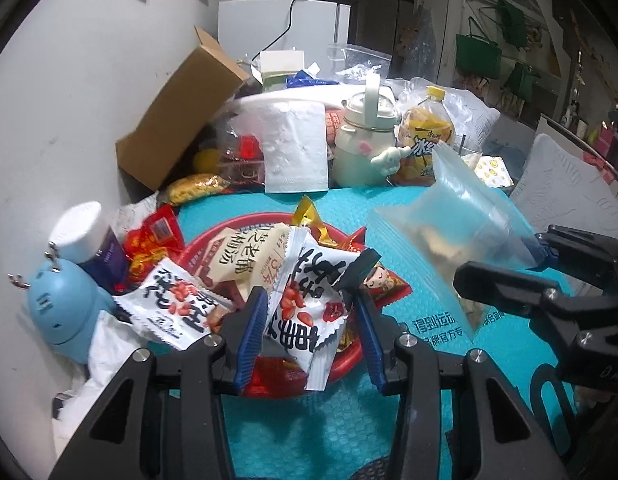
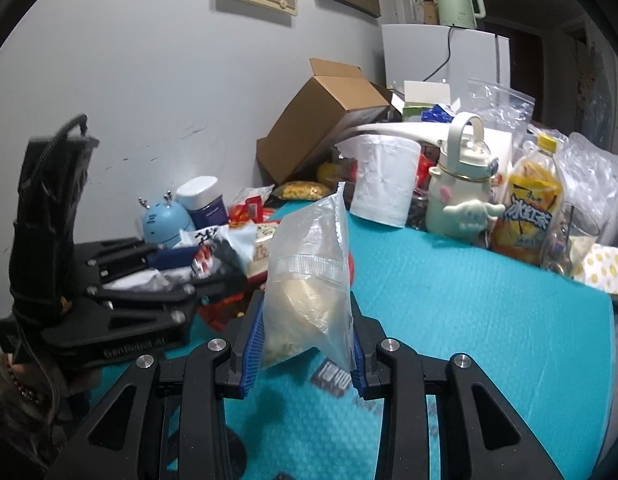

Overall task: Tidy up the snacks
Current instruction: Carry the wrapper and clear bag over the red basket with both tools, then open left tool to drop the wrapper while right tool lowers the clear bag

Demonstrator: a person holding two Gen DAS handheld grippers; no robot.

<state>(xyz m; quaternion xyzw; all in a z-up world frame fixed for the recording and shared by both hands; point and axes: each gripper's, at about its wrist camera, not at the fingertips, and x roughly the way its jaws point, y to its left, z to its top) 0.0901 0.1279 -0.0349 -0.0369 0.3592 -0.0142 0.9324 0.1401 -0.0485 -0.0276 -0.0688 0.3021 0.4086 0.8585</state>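
Snacks here come in two kinds: flat printed packets heaped in the red basket [image 1: 351, 364] on the teal mat [image 1: 389, 208], and a clear zip bag [image 2: 309, 276] with pale, lumpy pieces settled in its bottom. The right gripper [image 2: 307, 354] is nearly closed on the lower part of that bag and holds it upright in the air, just right of the basket. The bag looks light, soft and slick; its film will crumple and its contents may crush, so the firmest hold is probably on the ribbed zip strip or the empty film near it, not on the food. The left gripper [image 1: 313, 332] is partly closed around a white peanut packet [image 1: 309, 304] above the near side of the basket; the blue pads sit close on either side of it, though whether it is lifted clear of the pile cannot be told. That packet seems thin, puffy and slippery, so a grip across its crimped end seam would likely slip less than one across its air-filled middle. Behind the basket stand a cream kettle-shaped bottle [image 1: 363, 140] and a cardboard box [image 1: 181, 120].
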